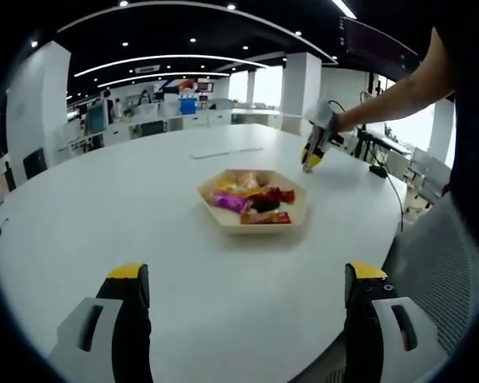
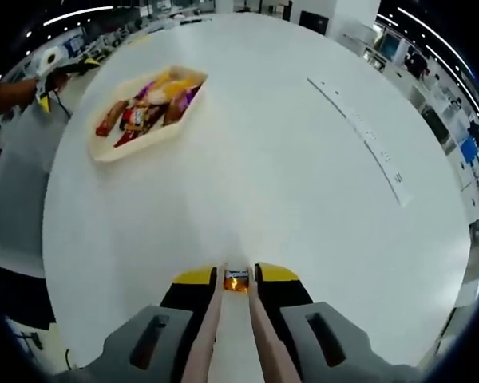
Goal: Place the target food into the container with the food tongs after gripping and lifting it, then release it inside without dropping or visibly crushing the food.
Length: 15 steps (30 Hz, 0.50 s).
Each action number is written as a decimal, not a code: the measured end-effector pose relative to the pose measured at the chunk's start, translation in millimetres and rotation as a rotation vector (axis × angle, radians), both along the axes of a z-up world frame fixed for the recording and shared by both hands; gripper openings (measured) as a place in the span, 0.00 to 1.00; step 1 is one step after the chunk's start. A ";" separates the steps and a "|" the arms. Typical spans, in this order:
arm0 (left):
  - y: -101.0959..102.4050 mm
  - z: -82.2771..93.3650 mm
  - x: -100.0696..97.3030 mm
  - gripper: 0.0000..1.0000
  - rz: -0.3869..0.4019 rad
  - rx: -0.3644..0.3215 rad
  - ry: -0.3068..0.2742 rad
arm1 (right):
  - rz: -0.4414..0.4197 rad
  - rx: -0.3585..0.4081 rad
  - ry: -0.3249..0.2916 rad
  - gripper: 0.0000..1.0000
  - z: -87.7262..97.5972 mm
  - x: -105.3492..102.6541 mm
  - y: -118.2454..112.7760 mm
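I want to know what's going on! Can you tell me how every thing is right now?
Left claw: open, holding nothing, above the table.
Right claw: shut on tongs.
Tongs: pinching a small orange snack.
Tray: on the white table, holding wrapped snacks.

Snack: mostly hidden between tong arms; orange tip visible, kind unreadable.
Tong arms: cut off at bottom edge.
Tray contents: wrappers overlapping, labels too small to read.
Far desks: blurred, items indistinct.
Person's arm: cut off at right edge.
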<state>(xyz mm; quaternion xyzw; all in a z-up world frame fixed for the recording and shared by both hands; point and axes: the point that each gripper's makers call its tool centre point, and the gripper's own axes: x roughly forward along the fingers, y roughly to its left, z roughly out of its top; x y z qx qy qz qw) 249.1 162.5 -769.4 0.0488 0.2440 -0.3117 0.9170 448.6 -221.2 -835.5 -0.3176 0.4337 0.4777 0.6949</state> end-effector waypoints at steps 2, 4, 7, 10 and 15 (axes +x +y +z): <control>1.7 -0.1 0.9 0.99 0.005 -0.004 -0.003 | -0.048 0.020 0.004 0.17 0.8 2.4 0.3; 1.9 0.2 1.2 0.99 0.006 -0.004 -0.004 | -0.061 0.031 -0.006 0.17 1.3 3.3 -2.2; 0.8 -1.3 0.4 0.99 0.000 0.000 0.002 | -0.078 0.033 -0.001 0.17 2.1 2.7 -3.2; 0.5 -0.6 0.5 0.99 -0.001 -0.003 -0.001 | -0.072 0.026 -0.001 0.18 4.9 2.4 -4.1; -0.3 -1.2 -0.5 0.99 -0.004 0.001 0.004 | -0.063 0.018 0.004 0.18 12.0 2.1 -6.2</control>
